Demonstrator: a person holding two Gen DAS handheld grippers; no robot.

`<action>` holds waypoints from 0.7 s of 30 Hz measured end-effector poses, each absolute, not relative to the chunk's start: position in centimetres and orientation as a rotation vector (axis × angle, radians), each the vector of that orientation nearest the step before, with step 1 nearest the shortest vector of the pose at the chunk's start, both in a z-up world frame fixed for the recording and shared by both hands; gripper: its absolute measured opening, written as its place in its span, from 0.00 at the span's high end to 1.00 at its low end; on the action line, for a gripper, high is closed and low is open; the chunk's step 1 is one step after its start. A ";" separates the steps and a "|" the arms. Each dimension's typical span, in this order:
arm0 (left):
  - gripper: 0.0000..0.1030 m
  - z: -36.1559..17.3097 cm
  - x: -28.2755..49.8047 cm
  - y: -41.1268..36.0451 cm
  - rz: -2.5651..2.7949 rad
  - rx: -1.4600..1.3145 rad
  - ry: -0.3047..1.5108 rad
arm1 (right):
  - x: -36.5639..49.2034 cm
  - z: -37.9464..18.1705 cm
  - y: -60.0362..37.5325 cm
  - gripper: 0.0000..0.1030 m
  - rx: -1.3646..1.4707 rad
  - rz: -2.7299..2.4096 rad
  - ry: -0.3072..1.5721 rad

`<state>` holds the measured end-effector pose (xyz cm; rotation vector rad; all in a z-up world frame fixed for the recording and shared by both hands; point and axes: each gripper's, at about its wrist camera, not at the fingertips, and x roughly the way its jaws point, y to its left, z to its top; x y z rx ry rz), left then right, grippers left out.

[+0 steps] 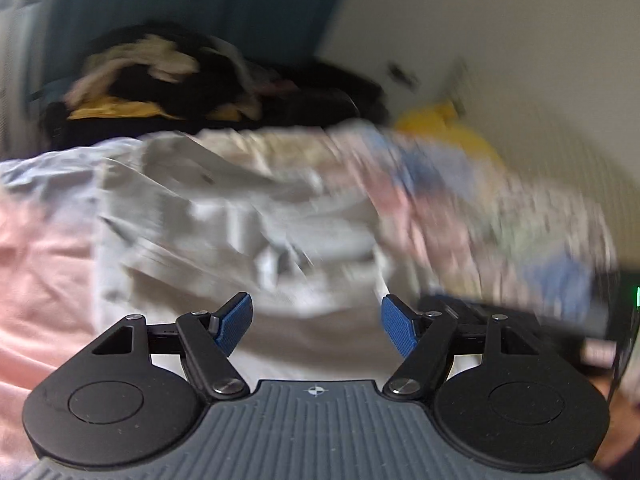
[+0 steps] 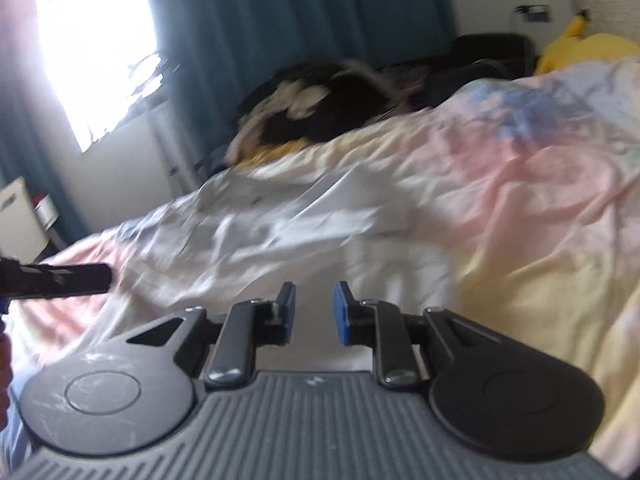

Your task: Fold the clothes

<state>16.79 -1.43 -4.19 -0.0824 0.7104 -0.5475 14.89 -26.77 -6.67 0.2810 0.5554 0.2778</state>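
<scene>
A crumpled white garment [image 1: 240,220] lies spread on the bed, blurred by motion. It also shows in the right wrist view [image 2: 280,224]. My left gripper [image 1: 316,324] is open and empty, wide apart, just above the garment's near edge. My right gripper [image 2: 315,312] is open with a narrower gap and holds nothing, hovering over the garment's near part. Part of the left gripper [image 2: 56,280] shows as a dark bar at the left edge of the right wrist view.
The bed has a pastel pink, yellow and blue cover [image 2: 520,200]. A pile of dark and light clothes [image 1: 180,76] lies at the far side, also in the right wrist view [image 2: 320,112]. A yellow plush [image 2: 580,48] sits by the wall. Teal curtains [image 2: 280,20] hang behind.
</scene>
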 end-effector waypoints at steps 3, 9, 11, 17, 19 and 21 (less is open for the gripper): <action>0.27 -6.1 17.1 -3.9 -0.550 -0.017 0.765 | 15.4 -7.5 -25.2 0.78 0.230 0.304 0.583; 0.28 -8.9 21.9 -4.7 -0.291 -0.055 0.788 | 16.9 -8.7 -25.5 0.78 0.246 0.289 0.593; 0.28 -8.8 22.9 -3.3 -0.211 -0.130 0.757 | 17.1 -8.8 -25.8 0.78 0.259 0.287 0.590; 0.28 -8.0 23.9 1.4 -0.103 -0.273 0.746 | 17.6 -8.4 -27.0 0.78 0.252 0.235 0.549; 0.27 -6.7 23.2 2.4 -0.097 -0.272 0.729 | 17.6 -8.2 -28.0 0.78 0.294 0.210 0.541; 0.25 -5.5 22.3 3.5 -0.101 -0.262 0.697 | 17.5 -8.0 -29.1 0.74 0.343 0.187 0.531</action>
